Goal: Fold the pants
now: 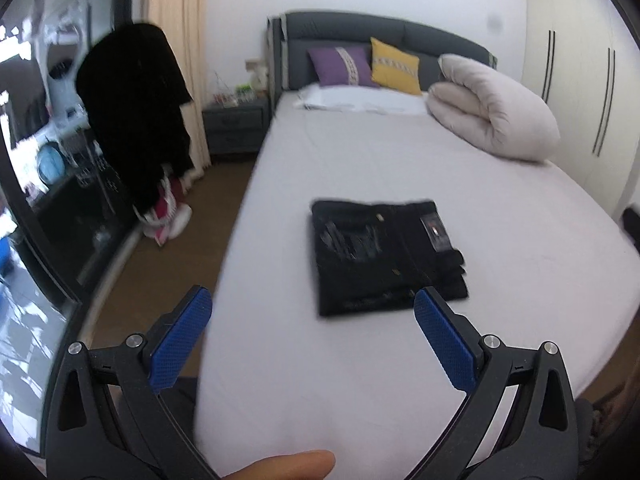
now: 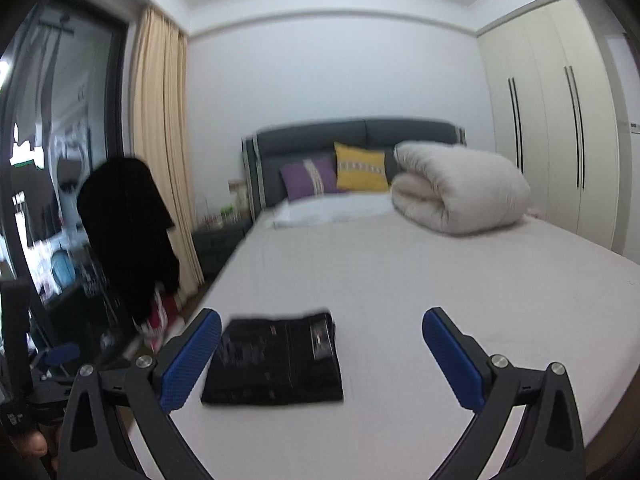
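The black pants (image 1: 384,256) lie folded into a compact rectangle on the white bed sheet (image 1: 360,380), near the foot of the bed. They also show in the right wrist view (image 2: 276,360). My left gripper (image 1: 313,306) is open and empty, held above the bed in front of the pants, not touching them. My right gripper (image 2: 322,326) is open and empty, held above the bed with the pants just inside its left finger. Part of the left gripper (image 2: 24,360) shows at the left edge of the right wrist view.
A rolled white duvet (image 1: 492,108) lies at the head of the bed on the right, with a purple pillow (image 1: 340,66) and a yellow pillow (image 1: 396,66) against the grey headboard. Dark clothes (image 1: 136,120) hang left of the bed. A wardrobe (image 2: 552,140) stands on the right.
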The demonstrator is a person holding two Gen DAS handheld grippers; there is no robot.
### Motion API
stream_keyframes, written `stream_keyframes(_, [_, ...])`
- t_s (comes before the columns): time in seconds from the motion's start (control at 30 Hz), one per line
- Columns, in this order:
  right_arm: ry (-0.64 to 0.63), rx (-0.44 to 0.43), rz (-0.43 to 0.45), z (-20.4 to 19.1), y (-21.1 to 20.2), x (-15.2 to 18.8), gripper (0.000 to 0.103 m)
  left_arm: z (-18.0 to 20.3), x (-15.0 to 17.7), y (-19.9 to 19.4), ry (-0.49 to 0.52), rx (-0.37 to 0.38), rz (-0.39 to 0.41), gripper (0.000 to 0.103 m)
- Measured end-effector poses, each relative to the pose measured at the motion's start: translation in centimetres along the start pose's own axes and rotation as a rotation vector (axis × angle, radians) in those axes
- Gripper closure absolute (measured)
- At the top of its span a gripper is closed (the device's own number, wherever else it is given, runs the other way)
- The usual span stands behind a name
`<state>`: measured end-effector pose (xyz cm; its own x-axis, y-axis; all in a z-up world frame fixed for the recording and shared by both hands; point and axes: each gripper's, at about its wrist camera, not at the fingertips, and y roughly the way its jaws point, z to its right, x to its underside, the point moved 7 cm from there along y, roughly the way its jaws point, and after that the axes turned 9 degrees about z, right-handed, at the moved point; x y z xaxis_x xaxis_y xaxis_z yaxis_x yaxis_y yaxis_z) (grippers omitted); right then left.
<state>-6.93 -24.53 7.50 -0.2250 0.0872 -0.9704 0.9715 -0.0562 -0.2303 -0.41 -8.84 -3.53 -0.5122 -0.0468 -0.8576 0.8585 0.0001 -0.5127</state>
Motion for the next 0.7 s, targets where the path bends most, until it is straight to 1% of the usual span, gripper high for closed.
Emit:
stream_keyframes(0.07, [-0.014,0.008,-0.049,-0.4,0.5,1.2,0.0,0.4,0.8,0.5,-0.016,0.02,-0.032,0.0])
stream_keyframes(0.17, [-0.038,0.019,-0.106,-1.0,1.0,2.6,0.0,0.7,1.4,1.1,-0.021,0.026,-0.056,0.0])
stream_keyframes(0.27, [-0.052,0.018,-0.131,-1.4,1.2,3.3,0.0,0.8,1.8,2.5,-0.035,0.032,-0.074,0.0])
stream_keyframes(0.3, [-0.052,0.016,-0.143,-1.5,1.3,3.6,0.0,0.5,1.4,3.5,-0.037,0.032,-0.077,0.0])
stream_keyframes(0.57, [-0.036,0.005,-0.212,-1.6,1.9,5.0,0.0,-0.4,1.5,4.3,-0.045,0.019,-0.092,0.0])
stream_keyframes(0.7, [-0.045,-0.001,-0.224,-1.9,2.1,5.3,0.0,-0.7,1.5,5.1,-0.046,0.012,-0.099,0.0])
